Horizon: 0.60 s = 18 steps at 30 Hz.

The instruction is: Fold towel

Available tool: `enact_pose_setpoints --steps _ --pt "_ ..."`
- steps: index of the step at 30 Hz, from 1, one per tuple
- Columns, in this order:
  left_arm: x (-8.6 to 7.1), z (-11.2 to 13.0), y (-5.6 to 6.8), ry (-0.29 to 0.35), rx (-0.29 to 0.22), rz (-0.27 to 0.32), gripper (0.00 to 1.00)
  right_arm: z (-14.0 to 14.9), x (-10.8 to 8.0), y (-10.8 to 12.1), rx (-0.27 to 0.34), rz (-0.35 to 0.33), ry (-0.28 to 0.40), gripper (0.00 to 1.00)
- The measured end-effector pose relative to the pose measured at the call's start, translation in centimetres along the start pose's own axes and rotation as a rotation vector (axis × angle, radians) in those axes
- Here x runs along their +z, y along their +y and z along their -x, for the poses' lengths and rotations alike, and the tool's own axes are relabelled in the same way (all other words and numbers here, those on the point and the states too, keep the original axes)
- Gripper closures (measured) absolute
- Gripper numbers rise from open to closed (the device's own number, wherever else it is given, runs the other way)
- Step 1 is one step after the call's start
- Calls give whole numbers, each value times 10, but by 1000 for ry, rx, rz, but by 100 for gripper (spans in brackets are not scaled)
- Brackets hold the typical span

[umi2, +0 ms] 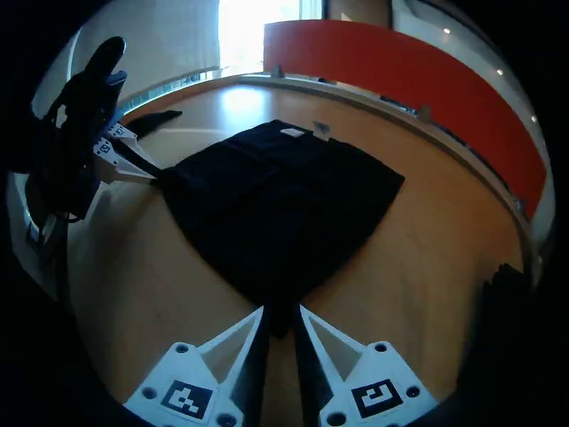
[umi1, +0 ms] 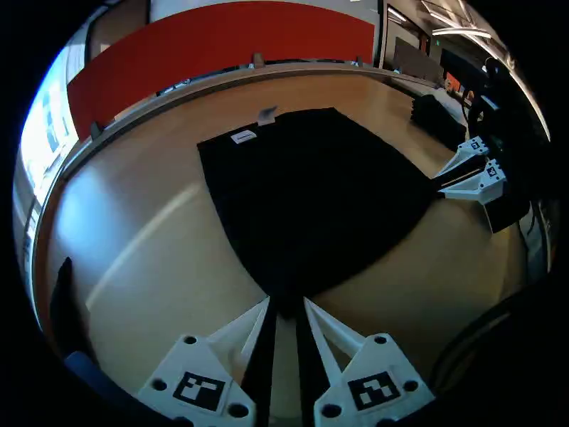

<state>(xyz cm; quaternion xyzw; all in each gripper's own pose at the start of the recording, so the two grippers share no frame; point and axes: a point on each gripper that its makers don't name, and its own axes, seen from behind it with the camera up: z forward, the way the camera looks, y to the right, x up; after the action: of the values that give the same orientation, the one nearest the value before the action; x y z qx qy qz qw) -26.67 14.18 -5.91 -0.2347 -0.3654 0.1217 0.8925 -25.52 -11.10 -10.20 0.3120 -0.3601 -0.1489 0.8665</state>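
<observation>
1. Looking along the left gripper [umi1: 286, 307], I see the black towel [umi1: 313, 199] spread flat on the wooden table [umi1: 142, 235]. One corner points straight at my fingers and the opposite side reaches toward the table's far edge.
2. The cloth reads as roughly square, so I cannot tell which axis is longer. A white label [umi1: 243, 136] sits at its far-left corner.
3. The left gripper lies low and level over the table, its fingers close together and pinching that near corner.
4. The right gripper [umi1: 437, 178] comes in low from the table's right side, clamped on the neighbouring corner. In the right gripper view the cloth's tip sits squeezed between its two fingers.
5. One towel edge runs from gripper to gripper, and the rest of the cloth lies beyond both.
6. In the right gripper view, the hand [umi2: 75, 121] behind the left gripper is a dark shape.
</observation>
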Motion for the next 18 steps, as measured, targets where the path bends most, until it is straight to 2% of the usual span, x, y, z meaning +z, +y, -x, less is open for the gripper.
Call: enact_pose_setpoints --steps 2,9,18 --pt "0 0 2 -1 0 -1 89 -1 0 1 7 3 -1 80" --pt "-1 0 13 2 -8 13 90 -3 -5 9 26 40 -3 80" --pt "-9 -10 18 18 -38 13 90 -11 -14 15 25 56 16 80"
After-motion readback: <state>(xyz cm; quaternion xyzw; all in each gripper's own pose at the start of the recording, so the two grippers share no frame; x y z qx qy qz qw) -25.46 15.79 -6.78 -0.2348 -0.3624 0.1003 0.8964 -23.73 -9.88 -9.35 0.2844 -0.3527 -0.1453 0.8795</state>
